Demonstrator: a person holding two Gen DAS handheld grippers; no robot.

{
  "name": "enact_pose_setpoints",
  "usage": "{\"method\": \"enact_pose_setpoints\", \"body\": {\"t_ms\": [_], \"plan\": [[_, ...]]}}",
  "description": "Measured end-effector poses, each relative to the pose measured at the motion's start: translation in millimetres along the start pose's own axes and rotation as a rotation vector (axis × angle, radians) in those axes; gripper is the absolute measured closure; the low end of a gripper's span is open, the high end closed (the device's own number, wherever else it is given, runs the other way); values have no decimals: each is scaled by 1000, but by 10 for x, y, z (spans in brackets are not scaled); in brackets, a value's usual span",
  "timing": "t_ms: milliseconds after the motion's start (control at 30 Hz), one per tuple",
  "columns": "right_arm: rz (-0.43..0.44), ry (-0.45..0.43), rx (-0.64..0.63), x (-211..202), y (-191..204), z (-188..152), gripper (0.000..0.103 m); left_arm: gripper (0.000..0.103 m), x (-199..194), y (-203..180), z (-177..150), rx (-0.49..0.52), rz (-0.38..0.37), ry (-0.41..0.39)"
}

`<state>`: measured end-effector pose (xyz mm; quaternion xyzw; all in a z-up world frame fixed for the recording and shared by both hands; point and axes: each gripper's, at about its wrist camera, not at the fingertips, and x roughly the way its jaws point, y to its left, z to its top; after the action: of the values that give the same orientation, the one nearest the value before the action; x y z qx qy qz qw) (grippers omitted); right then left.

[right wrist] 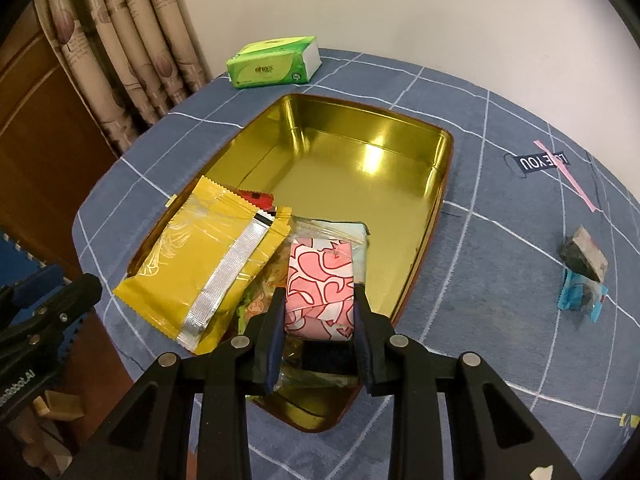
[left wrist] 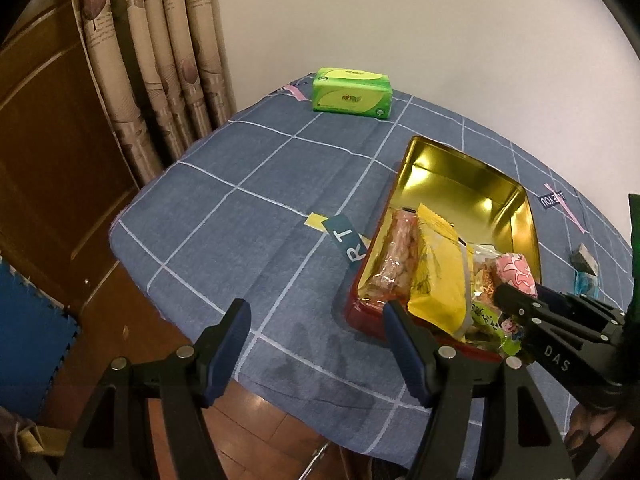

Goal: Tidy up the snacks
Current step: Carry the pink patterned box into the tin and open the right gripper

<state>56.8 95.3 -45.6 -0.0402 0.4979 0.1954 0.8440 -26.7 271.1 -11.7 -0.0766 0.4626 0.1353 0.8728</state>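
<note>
A gold-lined tin with red outside [right wrist: 360,160] [left wrist: 460,184] sits on the blue checked tablecloth. Its near end holds a yellow snack bag [right wrist: 208,264] [left wrist: 436,276], a clear pack of pinkish snacks [left wrist: 394,256] and other small packets. My right gripper [right wrist: 318,300] [left wrist: 516,300] is shut on a pink-and-white patterned snack pack [right wrist: 320,288] [left wrist: 516,270], held over the tin's near end. My left gripper [left wrist: 316,312] is open and empty, above the cloth left of the tin. Two loose snacks lie right of the tin: a dark wrapped one [right wrist: 582,254] and a blue-wrapped one [right wrist: 580,296].
A green tissue pack [left wrist: 352,90] [right wrist: 274,62] lies at the table's far edge. Curtains [left wrist: 160,60] and a wooden door [left wrist: 48,140] stand to the left. The table's near edge drops to the wooden floor [left wrist: 260,404]. A blue foam mat [left wrist: 32,340] is low on the left.
</note>
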Motion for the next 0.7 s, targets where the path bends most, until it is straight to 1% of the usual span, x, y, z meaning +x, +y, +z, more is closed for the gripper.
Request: {"method": "enact_pose_setpoints", "body": {"t_ms": [200, 300, 433, 600, 700], "plan": [[-13, -3, -8, 31, 35, 26, 75, 33, 55, 7, -17, 1, 23, 25], [-13, -4, -10, 43, 72, 34, 75, 33, 60, 9, -29, 5, 22, 26], [-2, -1, -12, 42, 96, 20, 75, 33, 22, 3, -30, 12, 16, 6], [6, -1, -9, 42, 122, 1, 74, 33, 62, 27, -31, -3, 17, 28], [12, 1, -7, 39, 116, 0, 73, 33, 57, 36, -28, -9, 12, 24]]}}
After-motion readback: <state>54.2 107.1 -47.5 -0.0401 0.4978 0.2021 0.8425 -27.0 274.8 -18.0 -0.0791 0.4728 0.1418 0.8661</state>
